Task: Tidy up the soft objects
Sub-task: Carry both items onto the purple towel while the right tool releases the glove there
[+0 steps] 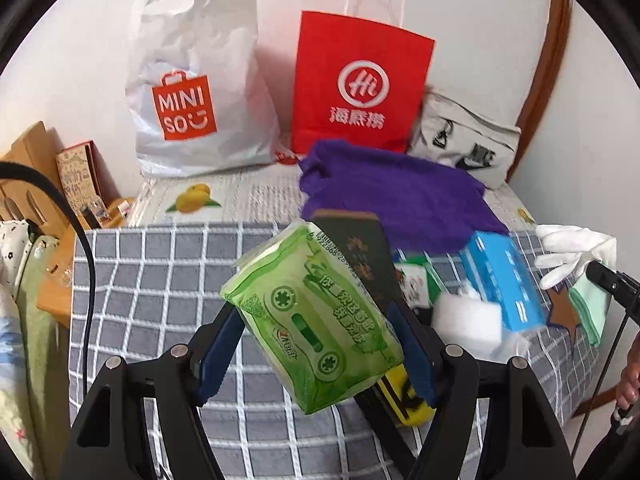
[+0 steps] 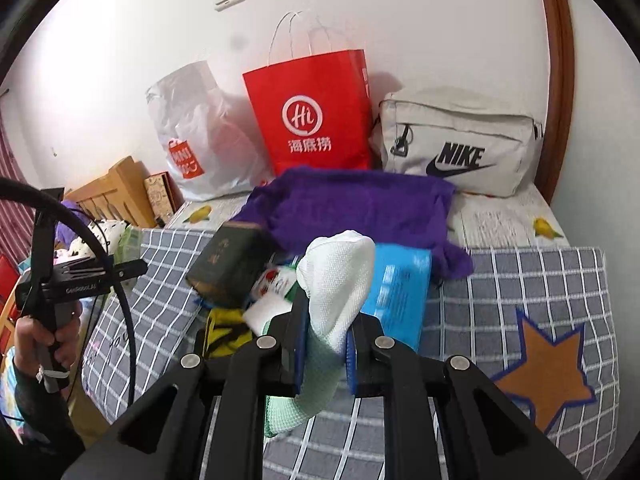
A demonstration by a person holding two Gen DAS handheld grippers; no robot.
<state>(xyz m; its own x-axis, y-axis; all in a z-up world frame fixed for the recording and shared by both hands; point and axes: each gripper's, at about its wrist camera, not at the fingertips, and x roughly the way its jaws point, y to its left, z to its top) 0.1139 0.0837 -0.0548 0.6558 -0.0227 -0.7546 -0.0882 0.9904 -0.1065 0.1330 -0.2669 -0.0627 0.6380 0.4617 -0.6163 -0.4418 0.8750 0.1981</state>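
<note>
My left gripper (image 1: 316,344) is shut on a green tissue pack (image 1: 312,320), held tilted above the checked blanket (image 1: 160,288). My right gripper (image 2: 326,344) is shut on a white-and-mint cloth (image 2: 338,280) that stands up between the fingers; it also shows at the right of the left wrist view (image 1: 576,252). On the bed lie a purple towel (image 2: 352,204), a blue tissue pack (image 2: 400,292), a dark green box (image 2: 228,268), a small white-and-green pack (image 2: 276,280) and a yellow-black item (image 2: 224,336).
Against the wall stand a white Miniso plastic bag (image 1: 192,92), a red paper bag (image 1: 360,80) and a grey Nike bag (image 2: 460,144). A wooden headboard (image 2: 116,192) and a book (image 1: 78,176) are at the left. A brown star patch (image 2: 544,376) marks the blanket.
</note>
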